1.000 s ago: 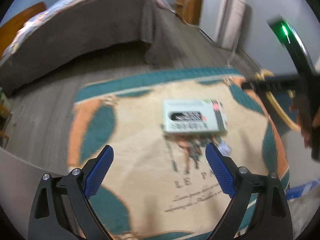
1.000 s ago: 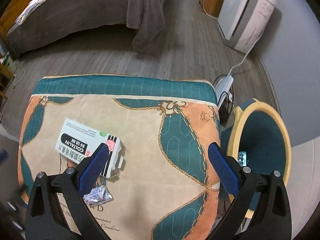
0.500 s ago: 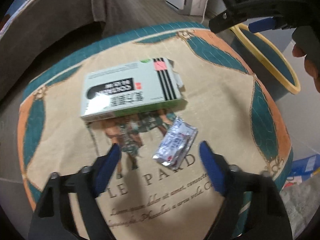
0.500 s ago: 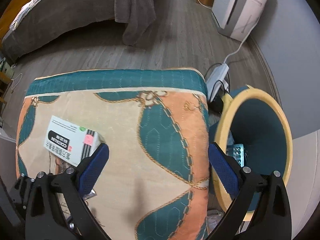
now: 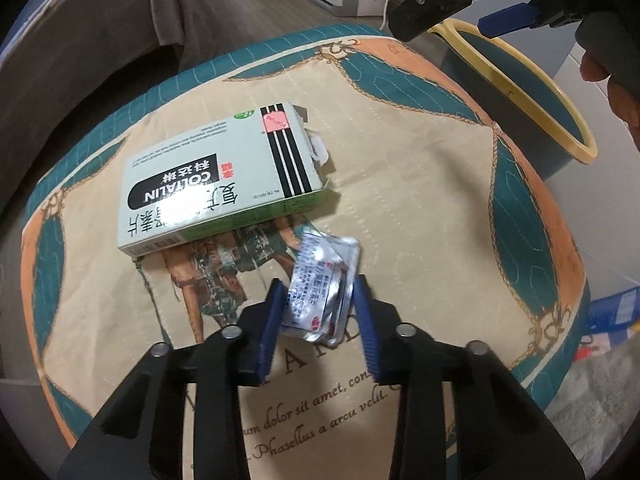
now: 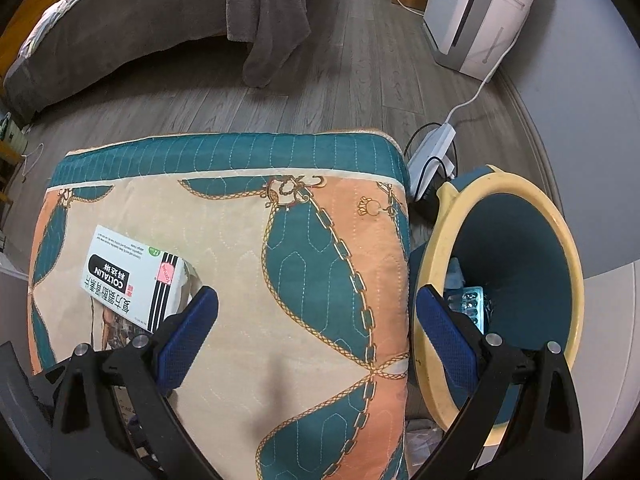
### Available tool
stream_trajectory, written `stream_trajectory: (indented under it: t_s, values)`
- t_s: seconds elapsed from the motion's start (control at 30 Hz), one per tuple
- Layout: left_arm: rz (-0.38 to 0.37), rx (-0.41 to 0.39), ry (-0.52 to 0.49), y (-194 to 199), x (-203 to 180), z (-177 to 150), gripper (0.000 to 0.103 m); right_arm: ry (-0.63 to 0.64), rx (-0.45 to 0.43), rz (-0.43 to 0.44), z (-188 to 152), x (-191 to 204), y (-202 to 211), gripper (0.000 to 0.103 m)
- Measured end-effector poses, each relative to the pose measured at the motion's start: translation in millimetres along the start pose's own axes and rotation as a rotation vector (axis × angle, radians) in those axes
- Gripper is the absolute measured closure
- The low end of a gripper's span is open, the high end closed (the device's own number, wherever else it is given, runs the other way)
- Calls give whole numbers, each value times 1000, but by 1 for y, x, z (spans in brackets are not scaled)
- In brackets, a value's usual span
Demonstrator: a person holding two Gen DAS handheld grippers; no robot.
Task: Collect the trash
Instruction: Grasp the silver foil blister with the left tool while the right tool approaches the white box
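A crumpled silver foil blister pack [image 5: 320, 280] lies on the quilted cushion top [image 5: 408, 168], just below a white and green medicine box [image 5: 216, 184]. My left gripper [image 5: 320, 294] points down at the pack; its jaws are closing and both blue pads touch the foil's sides. My right gripper [image 6: 316, 296] hangs open and empty over the cushion's right part, with the medicine box [image 6: 132, 276] to its left. A teal bin with a yellow rim [image 6: 560, 240] stands right of the cushion; another blister pack [image 6: 472, 304] lies inside it.
A bed with a grey blanket [image 6: 160, 20] fills the far left. A white appliance [image 6: 480, 12] and a power strip with cables [image 6: 432, 148] stand behind the bin. A blue package [image 5: 612, 316] lies on the floor at the right.
My left gripper came down and forward over the foil pack, and its jaws narrowed from wide apart to either side of it. The right gripper shifted slightly towards the bin.
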State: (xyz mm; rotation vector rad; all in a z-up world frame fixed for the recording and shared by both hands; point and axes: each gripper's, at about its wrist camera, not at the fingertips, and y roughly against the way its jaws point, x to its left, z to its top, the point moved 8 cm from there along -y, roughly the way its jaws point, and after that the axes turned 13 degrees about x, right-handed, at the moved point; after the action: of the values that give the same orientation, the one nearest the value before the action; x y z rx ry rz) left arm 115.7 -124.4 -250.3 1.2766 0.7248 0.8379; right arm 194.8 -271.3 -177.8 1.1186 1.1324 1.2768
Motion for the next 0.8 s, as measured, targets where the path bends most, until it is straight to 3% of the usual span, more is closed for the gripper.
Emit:
stream_trajectory:
  t_s: [0.23, 0.47, 0.53, 0.63, 0.73, 0.8]
  values:
    - [1, 14, 61, 29, 32, -18, 71, 83, 5, 23, -1, 25, -8, 6]
    - [97, 19, 93, 85, 99, -30, 70, 373, -14, 80, -7, 108, -14, 6]
    - [82, 5, 136, 89, 117, -36, 70, 449, -18, 81, -9, 130, -17, 6]
    - [3, -6, 251, 84, 141, -41, 70, 538, -8, 50, -13, 153, -25, 6]
    - [14, -22, 256, 84, 159, -37, 70, 639, -11, 21, -18, 175, -33, 6]
    - [-19, -24, 281, 81, 162, -33, 70, 659, 2, 12, -17, 183, -41, 6]
